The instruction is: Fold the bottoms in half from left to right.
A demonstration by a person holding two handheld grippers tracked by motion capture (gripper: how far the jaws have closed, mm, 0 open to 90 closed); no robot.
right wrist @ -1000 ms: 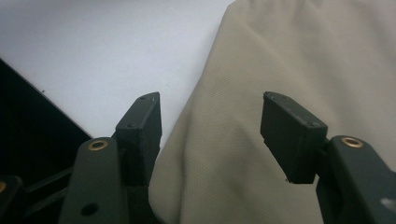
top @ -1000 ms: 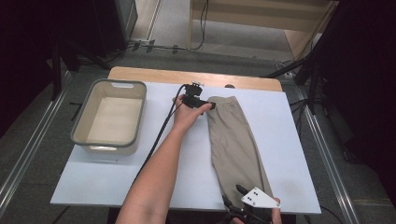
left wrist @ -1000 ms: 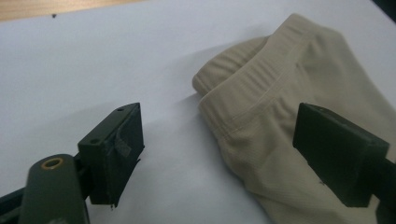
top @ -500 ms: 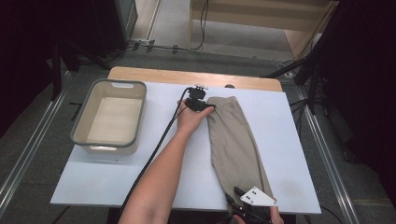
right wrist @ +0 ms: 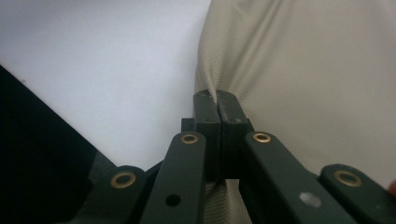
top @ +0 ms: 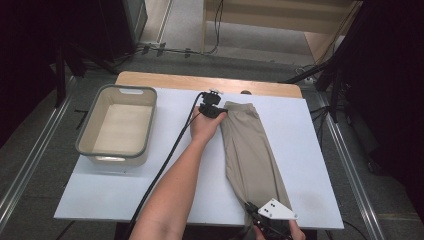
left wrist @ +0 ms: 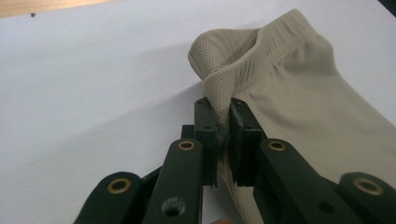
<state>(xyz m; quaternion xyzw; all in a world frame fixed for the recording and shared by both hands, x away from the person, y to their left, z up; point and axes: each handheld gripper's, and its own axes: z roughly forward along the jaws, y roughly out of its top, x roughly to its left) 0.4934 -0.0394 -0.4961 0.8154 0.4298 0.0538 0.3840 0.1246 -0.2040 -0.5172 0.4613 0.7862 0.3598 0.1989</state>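
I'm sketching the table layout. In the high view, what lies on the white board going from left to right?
Grey-rimmed bin → left gripper, shut on the far corner of the beige garment → beige garment → right gripper, pinching its near end.

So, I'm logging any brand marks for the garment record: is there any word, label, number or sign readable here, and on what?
None: no readable text in these views.
The beige garment shows plain knit fabric, no tag or print visible.
The grey bin bears no lettering.
The left gripper and right gripper, both clamped on the fabric, carry no markings.
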